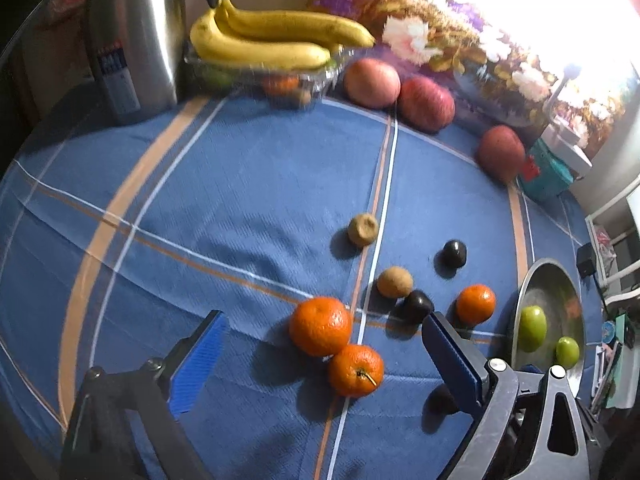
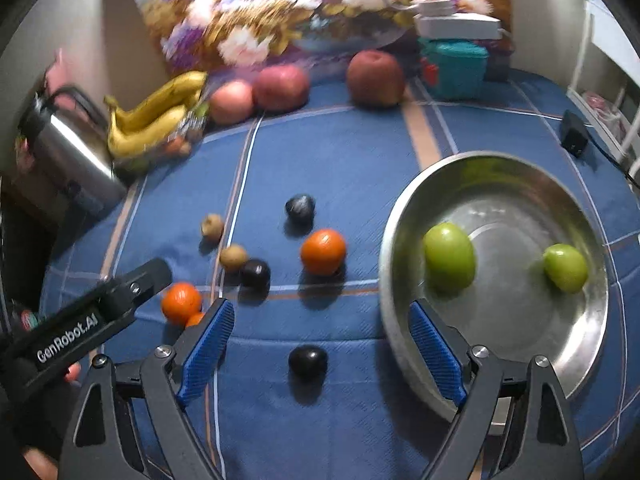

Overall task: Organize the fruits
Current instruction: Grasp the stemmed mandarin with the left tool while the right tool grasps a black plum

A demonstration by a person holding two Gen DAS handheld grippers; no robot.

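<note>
My left gripper [image 1: 324, 344] is open above two oranges [image 1: 321, 325] [image 1: 355, 369] that touch each other on the blue cloth. A third orange [image 1: 475, 303], two kiwis [image 1: 362, 229] [image 1: 395, 281] and dark plums [image 1: 454, 253] [image 1: 417, 305] lie nearby. My right gripper [image 2: 320, 334] is open and empty, with a dark plum [image 2: 307, 362] between its fingers. The steel bowl [image 2: 404, 216] at the right holds two green fruits [image 2: 449, 257] [image 2: 565, 267]. The left gripper's finger [image 2: 136, 284] shows in the right wrist view beside an orange [image 2: 181, 302].
At the back stand a steel kettle [image 1: 132, 36], bananas [image 1: 264, 36] on a clear tray of fruit [image 1: 320, 78], three red apples [image 1: 372, 82] [image 1: 426, 104] [image 1: 501, 153], a teal box [image 1: 548, 176] and a floral panel [image 2: 320, 4]. A black adapter [image 2: 573, 136] lies far right.
</note>
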